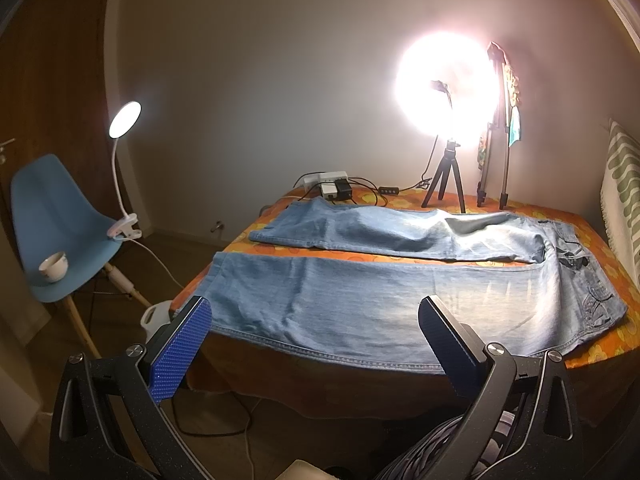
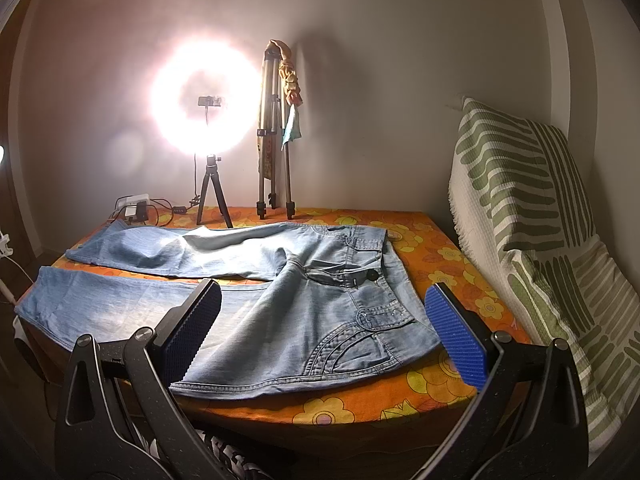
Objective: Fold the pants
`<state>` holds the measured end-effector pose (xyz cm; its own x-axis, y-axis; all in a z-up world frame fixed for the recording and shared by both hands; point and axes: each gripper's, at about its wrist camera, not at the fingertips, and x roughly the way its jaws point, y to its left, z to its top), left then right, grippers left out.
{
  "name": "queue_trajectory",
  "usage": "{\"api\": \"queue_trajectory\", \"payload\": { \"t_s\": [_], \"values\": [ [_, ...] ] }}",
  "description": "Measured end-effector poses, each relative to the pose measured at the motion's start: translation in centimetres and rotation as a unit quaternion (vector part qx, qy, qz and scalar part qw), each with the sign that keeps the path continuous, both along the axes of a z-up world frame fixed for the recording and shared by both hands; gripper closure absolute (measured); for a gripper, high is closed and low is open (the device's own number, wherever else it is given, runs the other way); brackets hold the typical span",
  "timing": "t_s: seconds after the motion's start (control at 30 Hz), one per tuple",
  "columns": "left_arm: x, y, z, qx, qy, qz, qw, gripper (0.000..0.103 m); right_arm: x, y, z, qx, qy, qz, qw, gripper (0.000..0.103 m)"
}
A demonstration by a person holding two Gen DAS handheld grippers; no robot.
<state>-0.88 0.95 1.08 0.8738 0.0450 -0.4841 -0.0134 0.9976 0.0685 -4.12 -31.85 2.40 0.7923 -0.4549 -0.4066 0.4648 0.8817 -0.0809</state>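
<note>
Left gripper [image 1: 314, 322] and right gripper [image 2: 324, 312] gape wide — seemingly level, holding nothing.

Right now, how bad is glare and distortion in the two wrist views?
Left wrist view: ring light blows out to white, hazing the wall; jeans still readable; fisheye bends the table edge. Right wrist view: the same ring light blooms with a faint flare spot to its left; jeans stitching stays sharp, frame corners dark.

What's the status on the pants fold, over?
Left gripper open, right gripper open, both empty. Jeans flat on flowered table, legs apart, unfolded. Tripod and cables at far edge, off the denim.
</note>
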Motion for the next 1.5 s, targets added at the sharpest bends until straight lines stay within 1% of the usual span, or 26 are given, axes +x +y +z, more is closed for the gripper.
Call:
{"api": "queue_trajectory", "payload": {
  "t_s": [0.47, 0.67, 0.83, 0.93, 1.0, 1.07, 1.13, 1.23, 1.33, 1.5],
  "values": [
    [0.0, 0.1, -0.2, 0.000, 0.000, 0.002, 1.0000, 0.000, 0.0, -0.1, 0.0, 0.001, 0.001, -0.001, 1.000, 0.000],
    [0.3, 1.3, -0.6, -0.001, 0.007, 0.003, 1.0000, 0.000, -0.2, -0.6, 0.1, 0.004, 0.001, 0.005, 1.000, 0.000],
    [0.2, 2.7, -0.6, 0.002, -0.003, 0.007, 1.0000, 0.000, -0.8, -1.7, 0.5, 0.002, -0.002, 0.016, 1.000, 0.000],
    [0.2, 4.0, -0.5, -0.007, -0.005, 0.017, 0.9998, 0.001, -0.9, -2.3, 0.7, 0.003, -0.004, 0.022, 1.000, 0.000],
    [0.3, 5.1, -0.2, -0.012, -0.006, 0.024, 0.9996, 0.003, -1.1, -2.8, 1.1, 0.009, -0.006, 0.029, 1.000, 0.000],
    [0.3, 5.8, 0.2, -0.013, -0.008, 0.030, 0.9994, 0.009, -1.3, -3.2, 1.7, 0.012, -0.008, 0.034, 0.999, 0.000],
    [0.5, 6.6, 0.8, -0.019, -0.007, 0.031, 0.9993, 0.010, -1.4, -3.5, 2.2, 0.012, -0.009, 0.041, 0.999, 0.000],
    [0.7, 7.9, 1.9, -0.022, -0.009, 0.033, 0.9992, 0.016, -1.3, -4.2, 3.2, 0.011, -0.013, 0.055, 0.998, 0.000],
    [1.0, 9.1, 3.0, -0.022, -0.014, 0.040, 0.9988, 0.017, -1.0, -4.5, 4.4, 0.015, -0.019, 0.070, 0.997, 0.000],
    [2.2, 10.4, 4.8, -0.017, -0.020, 0.042, 0.9988, 0.018, 0.4, -4.3, 6.1, 0.005, -0.023, 0.095, 0.995, 0.000]
  ]
}}
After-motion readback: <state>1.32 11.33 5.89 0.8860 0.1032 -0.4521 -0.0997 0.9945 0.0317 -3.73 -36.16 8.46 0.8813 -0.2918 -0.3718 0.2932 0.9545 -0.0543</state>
